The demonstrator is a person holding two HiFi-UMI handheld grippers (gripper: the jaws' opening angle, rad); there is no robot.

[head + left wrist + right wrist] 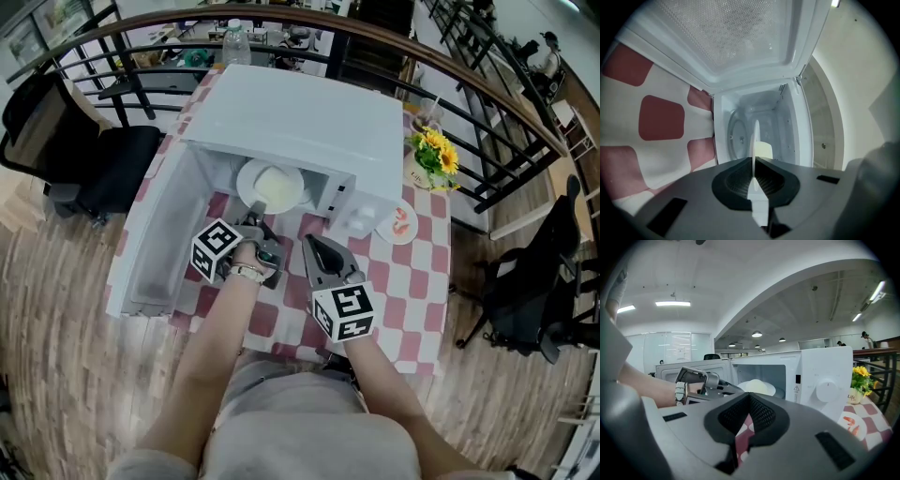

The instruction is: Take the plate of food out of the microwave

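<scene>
- Left tool (754, 164) is clamping the near rim of the plate (244, 183), its jaws closed hard on the thin edge, which is showing edge-on between them.
- Right tool (749, 403) is hovering just beside it above the table (412, 281), jaws together and holding nothing.
- Plate is sitting at the mouth of the microwave (300, 122), partly inside the cavity, with a pale mound of food (277, 186) resting at its middle.
- Microwave door (155, 234) is standing wide open on the person's left.
- Plate is looking stiff, smooth and breakable. Held by one rim, it is likely pulling downward on the far side, and the food could be sliding if it tilts.
- Near rim is looking like the only reachable hold. A second grip there with the right tool would probably be steadying it level.
</scene>
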